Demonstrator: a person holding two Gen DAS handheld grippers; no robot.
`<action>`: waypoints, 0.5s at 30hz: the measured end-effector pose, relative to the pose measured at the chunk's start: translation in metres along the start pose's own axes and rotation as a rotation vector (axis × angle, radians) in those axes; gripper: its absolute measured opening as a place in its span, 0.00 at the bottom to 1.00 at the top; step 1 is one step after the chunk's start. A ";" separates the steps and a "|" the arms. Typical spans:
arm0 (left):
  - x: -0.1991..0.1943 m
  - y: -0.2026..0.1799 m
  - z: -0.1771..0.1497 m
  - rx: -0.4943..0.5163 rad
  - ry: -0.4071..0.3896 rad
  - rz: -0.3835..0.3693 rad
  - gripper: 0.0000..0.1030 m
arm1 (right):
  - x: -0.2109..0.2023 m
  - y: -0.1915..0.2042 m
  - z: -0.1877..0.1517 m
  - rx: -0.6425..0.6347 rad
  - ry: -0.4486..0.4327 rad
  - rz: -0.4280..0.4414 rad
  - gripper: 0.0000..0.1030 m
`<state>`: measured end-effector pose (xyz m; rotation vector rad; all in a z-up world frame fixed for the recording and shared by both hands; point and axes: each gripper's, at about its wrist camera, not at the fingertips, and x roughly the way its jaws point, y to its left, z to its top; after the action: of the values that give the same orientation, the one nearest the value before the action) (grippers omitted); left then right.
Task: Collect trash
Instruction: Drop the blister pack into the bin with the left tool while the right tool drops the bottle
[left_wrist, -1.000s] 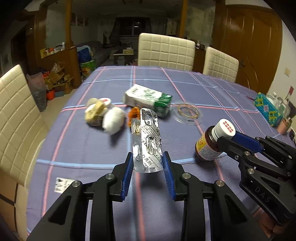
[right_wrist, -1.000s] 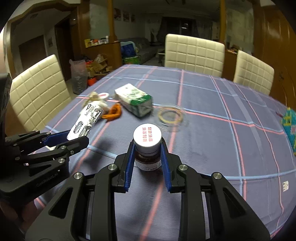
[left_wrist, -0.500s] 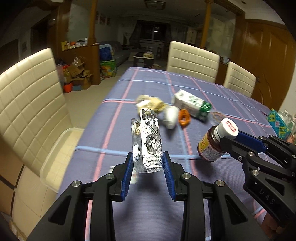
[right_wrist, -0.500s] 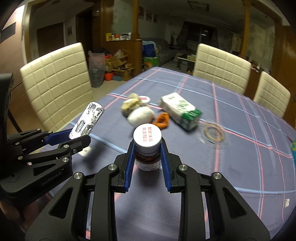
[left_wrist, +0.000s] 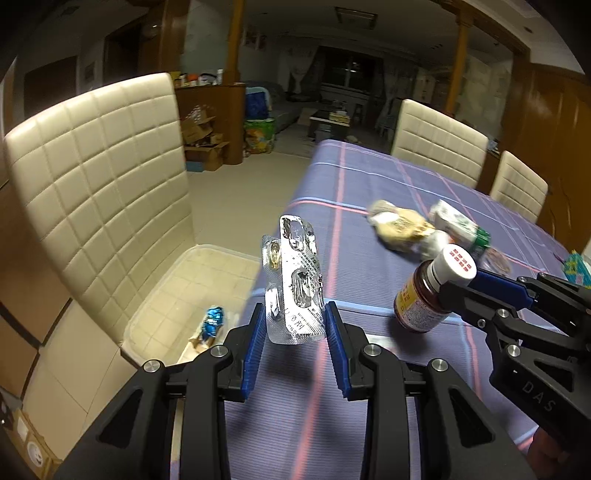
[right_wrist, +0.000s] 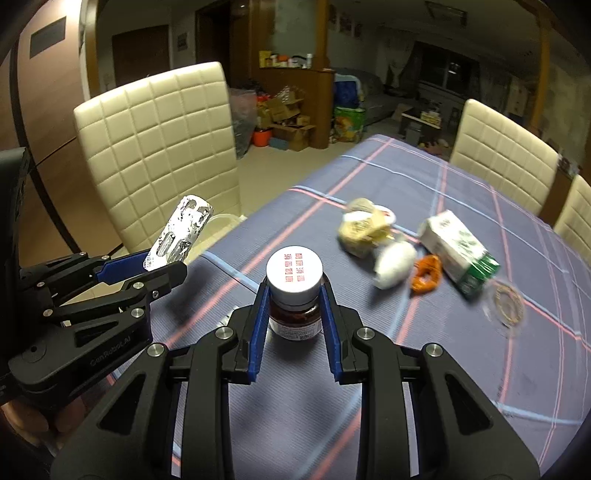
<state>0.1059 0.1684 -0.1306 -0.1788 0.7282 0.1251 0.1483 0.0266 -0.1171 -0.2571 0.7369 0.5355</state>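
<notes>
Nearest, the left gripper (left_wrist: 295, 328) is clamped on the bottom edge of a foil blister pack (left_wrist: 295, 284), upright above the bench (left_wrist: 369, 387) edge. Beside it, the right gripper (right_wrist: 293, 295) is clamped on a brown pill bottle (right_wrist: 294, 295). Beyond, a clear bin (left_wrist: 159, 295) sits on a chair. The thin pack could slip or snag when released; the bottle might miss the bin.

Left gripper (left_wrist: 295, 325) at lower centre of its own view, tilted down, jaws clamped on a blister pack (left_wrist: 295, 280); right gripper (right_wrist: 294, 295) at lower centre of its view, clamped on a bottle (right_wrist: 294, 295), fingers (right_wrist: 22, 424) showing lower left.
</notes>
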 end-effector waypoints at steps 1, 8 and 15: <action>0.001 0.005 0.001 -0.005 -0.001 0.007 0.31 | 0.004 0.005 0.004 -0.009 0.001 0.005 0.28; 0.015 0.051 0.013 -0.059 0.000 0.054 0.31 | 0.028 0.034 0.027 -0.062 0.004 0.030 0.28; 0.037 0.085 0.022 -0.097 0.025 0.069 0.32 | 0.051 0.060 0.053 -0.113 -0.004 0.041 0.28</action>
<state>0.1329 0.2575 -0.1498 -0.2482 0.7536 0.2249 0.1772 0.1169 -0.1172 -0.3468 0.7101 0.6176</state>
